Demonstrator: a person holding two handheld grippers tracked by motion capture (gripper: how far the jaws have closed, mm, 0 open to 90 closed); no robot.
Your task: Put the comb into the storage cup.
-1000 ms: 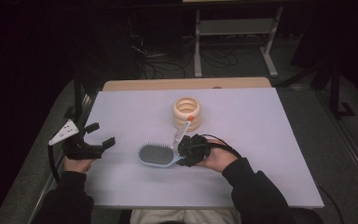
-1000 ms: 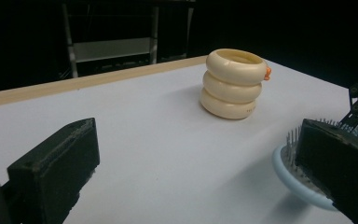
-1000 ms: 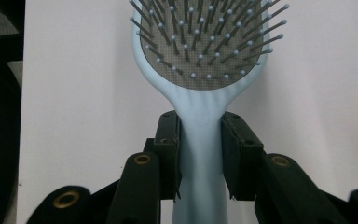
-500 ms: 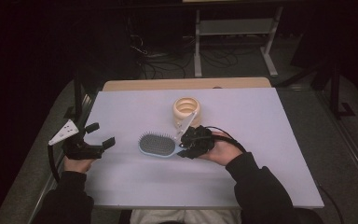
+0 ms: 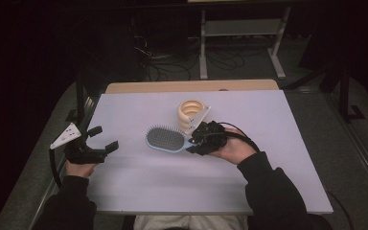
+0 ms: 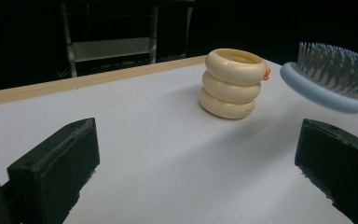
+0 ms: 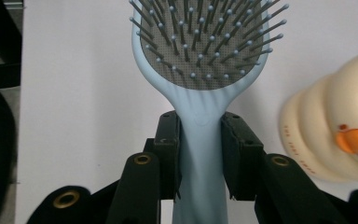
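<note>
Seen from a fixed high view above the person's side, the whole white table (image 5: 172,191) lies below, the cream ring stack (image 5: 190,114) near its middle. The left gripper view sits low, near the table surface, facing across it toward the ring stack (image 6: 233,84) and taking in the blue hairbrush (image 6: 335,79) to that stack's right. The right gripper view looks steeply down and very close on the hairbrush (image 7: 205,51), the ring stack (image 7: 335,135) just beside it; all three views share both.

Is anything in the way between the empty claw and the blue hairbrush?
Nothing visible. The left gripper is open, with only bare white table between it and the hairbrush, which the right gripper holds by the handle. The cream ring cup stands behind the brush, off to the side.
</note>
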